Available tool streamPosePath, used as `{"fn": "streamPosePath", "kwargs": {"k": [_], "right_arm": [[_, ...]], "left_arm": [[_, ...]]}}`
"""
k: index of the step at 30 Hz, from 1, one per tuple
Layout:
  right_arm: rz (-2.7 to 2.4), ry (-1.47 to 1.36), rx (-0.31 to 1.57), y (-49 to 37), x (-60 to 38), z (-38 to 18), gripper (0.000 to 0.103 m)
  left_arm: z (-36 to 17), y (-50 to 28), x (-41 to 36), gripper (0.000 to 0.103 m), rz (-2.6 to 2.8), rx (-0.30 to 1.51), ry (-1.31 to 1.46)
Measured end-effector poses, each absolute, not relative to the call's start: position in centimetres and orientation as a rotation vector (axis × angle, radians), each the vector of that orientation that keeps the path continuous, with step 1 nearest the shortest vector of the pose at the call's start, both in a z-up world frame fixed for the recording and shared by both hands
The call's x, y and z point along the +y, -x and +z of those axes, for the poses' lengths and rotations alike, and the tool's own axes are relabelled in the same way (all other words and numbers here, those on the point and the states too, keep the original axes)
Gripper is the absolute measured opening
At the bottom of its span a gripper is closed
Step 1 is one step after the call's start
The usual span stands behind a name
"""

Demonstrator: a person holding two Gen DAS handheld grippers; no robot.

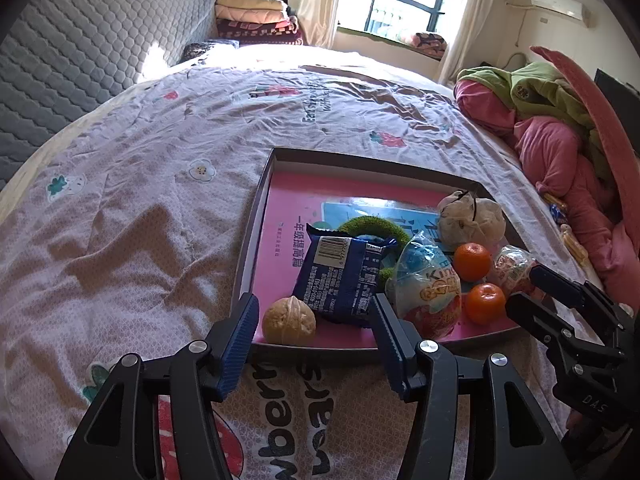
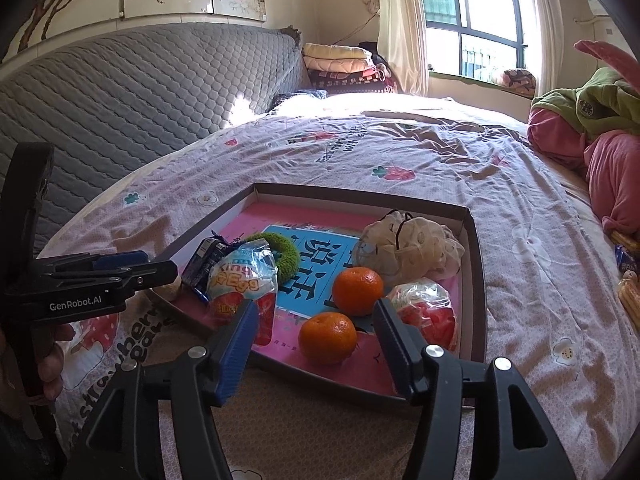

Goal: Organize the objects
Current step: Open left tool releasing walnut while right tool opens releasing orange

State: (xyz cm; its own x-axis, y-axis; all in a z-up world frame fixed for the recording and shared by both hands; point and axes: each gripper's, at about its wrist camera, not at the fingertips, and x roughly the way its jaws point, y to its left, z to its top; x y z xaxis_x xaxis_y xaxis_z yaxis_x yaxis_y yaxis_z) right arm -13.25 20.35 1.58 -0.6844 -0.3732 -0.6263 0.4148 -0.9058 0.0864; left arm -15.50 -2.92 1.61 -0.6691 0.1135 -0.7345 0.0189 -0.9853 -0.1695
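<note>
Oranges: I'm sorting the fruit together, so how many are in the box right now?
2. One orange lies near the box's front edge, between the right gripper's open fingers; the other orange sits just behind it. More could be hidden under the snacks.

"GenRobot.AI" on left tool ("Kinder" egg).

Tray: shallow dark-rimmed box on the bed, pink book cover lining its floor.
Walnut: near-left corner.
Blue snack packet: flat, barcode up, overlapping green ring.
Egg-shaped toy pack: leaning mid-front.
Two tangerines: side by side.
Mesh pouch: far right.
Red-white wrapped candy: near-right corner.
</note>
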Motion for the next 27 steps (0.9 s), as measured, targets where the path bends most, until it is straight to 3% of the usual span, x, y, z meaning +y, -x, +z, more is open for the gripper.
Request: {"fn": "streamPosePath", "kwargs": {"k": [9, 27], "right_arm": [[-2.572, -0.882, 0.085, 12.7, 20.7, 2.6, 0.071], [-2.602, -0.687, 0.081, 9.6, 20.9, 6.1, 0.082]], "left_arm": [[3.2, 14.4, -2.2, 0.068, 2.843, -0.216, 1.217], [7.0, 11.0, -0.3, 0.072, 2.903, -0.160, 1.086]]}}
